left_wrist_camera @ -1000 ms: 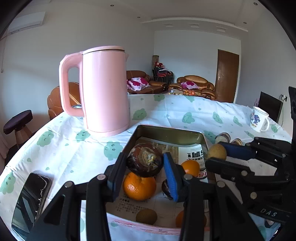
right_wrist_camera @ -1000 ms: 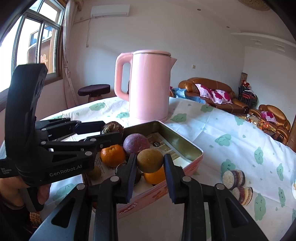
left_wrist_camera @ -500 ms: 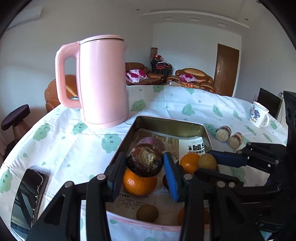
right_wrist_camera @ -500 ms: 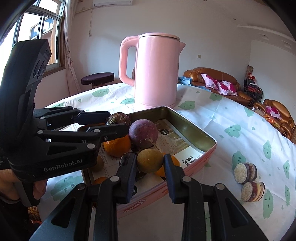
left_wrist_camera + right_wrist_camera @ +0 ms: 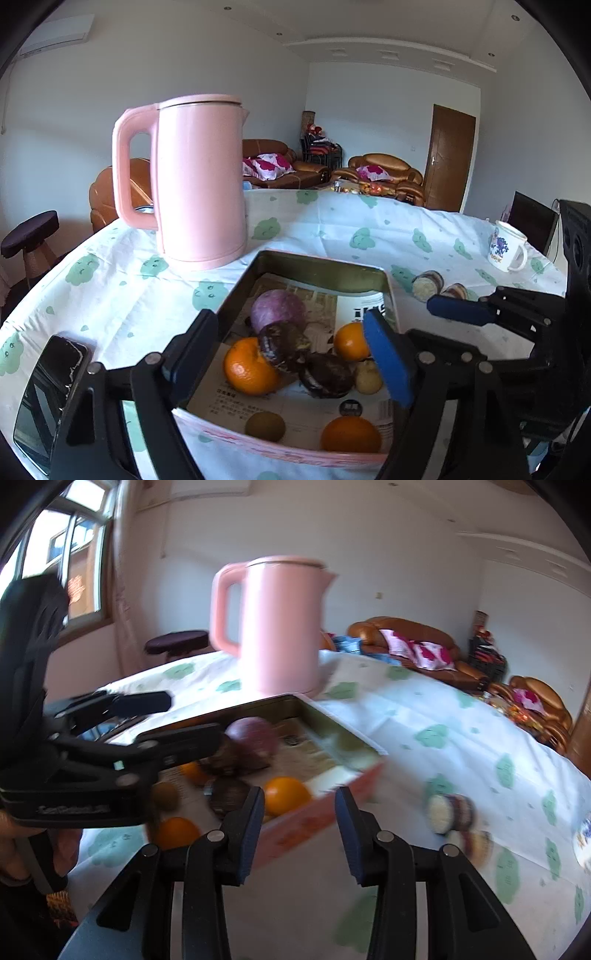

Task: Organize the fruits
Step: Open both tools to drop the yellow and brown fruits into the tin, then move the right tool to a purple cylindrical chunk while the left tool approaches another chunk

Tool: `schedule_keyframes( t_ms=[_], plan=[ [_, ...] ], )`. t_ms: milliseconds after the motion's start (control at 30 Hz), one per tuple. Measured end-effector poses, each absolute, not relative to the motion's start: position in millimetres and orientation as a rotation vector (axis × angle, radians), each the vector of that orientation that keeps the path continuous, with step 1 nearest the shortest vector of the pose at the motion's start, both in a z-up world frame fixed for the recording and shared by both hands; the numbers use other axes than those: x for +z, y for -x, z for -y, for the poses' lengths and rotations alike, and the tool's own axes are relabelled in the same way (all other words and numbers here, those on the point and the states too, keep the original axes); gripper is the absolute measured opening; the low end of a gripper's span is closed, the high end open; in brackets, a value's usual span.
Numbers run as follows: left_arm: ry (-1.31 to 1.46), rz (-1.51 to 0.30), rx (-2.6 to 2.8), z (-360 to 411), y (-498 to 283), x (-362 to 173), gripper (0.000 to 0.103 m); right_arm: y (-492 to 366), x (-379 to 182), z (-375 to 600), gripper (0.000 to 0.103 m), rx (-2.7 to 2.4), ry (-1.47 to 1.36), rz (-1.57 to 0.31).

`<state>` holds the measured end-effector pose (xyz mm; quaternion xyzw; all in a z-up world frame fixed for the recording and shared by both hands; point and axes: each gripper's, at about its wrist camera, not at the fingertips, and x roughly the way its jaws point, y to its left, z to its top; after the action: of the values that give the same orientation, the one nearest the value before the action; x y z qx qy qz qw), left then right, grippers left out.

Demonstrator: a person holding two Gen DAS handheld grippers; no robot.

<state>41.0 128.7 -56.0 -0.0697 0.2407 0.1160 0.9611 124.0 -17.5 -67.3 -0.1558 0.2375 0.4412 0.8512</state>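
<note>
- Your left gripper (image 5: 288, 354) is spread wide over the tin tray (image 5: 321, 263), with nothing between its blue pads (image 5: 388, 360). A second ago it pinched the dark passion fruit (image 5: 284, 345); that fruit now lies in the tray, leaning on the big orange (image 5: 249, 367).
- Your right gripper (image 5: 300, 821) is also spread and empty. The yellowish fruit (image 5: 367, 376) it carried earlier now sits in the tray, just beside a second dark fruit (image 5: 325, 374).
- The tray's long axis runs away from your left camera toward the pink kettle (image 5: 199, 177); its far rim nearly meets the kettle base.
- Also inside: purple fruit (image 5: 277, 310) at the far end, small orange (image 5: 349, 341) on the right, kiwi (image 5: 265, 425) and another orange (image 5: 349, 435) by the near wall. All lie on printed paper.
- Hard to make out: the right wrist view is motion-blurred, so the fruit edges smear. The near tray wall cuts off the front orange's underside.
- Outside the tray: two halved fruits (image 5: 428, 284) on the cloth, a mug (image 5: 506, 251) far right, a phone (image 5: 48, 387) at the left edge.
</note>
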Motion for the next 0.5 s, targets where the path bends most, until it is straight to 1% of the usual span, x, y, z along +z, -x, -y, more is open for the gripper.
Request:
schedule_keyframes(
  t_ms=[67,167,200,333,500],
  plan=[
    [0.125,-0.471,0.208,-115,-44,-52,0.087,-140,-64,36,0.043,0.861,0.309,-0.508],
    [0.109,-0.467,0.169,-95,-53,-50,0.092,-170,-66,61,0.049,0.720,0.297,-0.547],
    [0.102,-0.468,0.157,-88,-56,-49,0.094,-181,-70,69,0.050,0.681,0.291,-0.573],
    [0.081,-0.486,0.116,-68,-74,-48,0.095,-209,-82,77,0.050,0.620,0.297,-0.645],
    [0.081,-0.504,0.099,-58,-91,-46,0.095,-221,-86,73,0.050,0.667,0.277,-0.694]
  ],
)
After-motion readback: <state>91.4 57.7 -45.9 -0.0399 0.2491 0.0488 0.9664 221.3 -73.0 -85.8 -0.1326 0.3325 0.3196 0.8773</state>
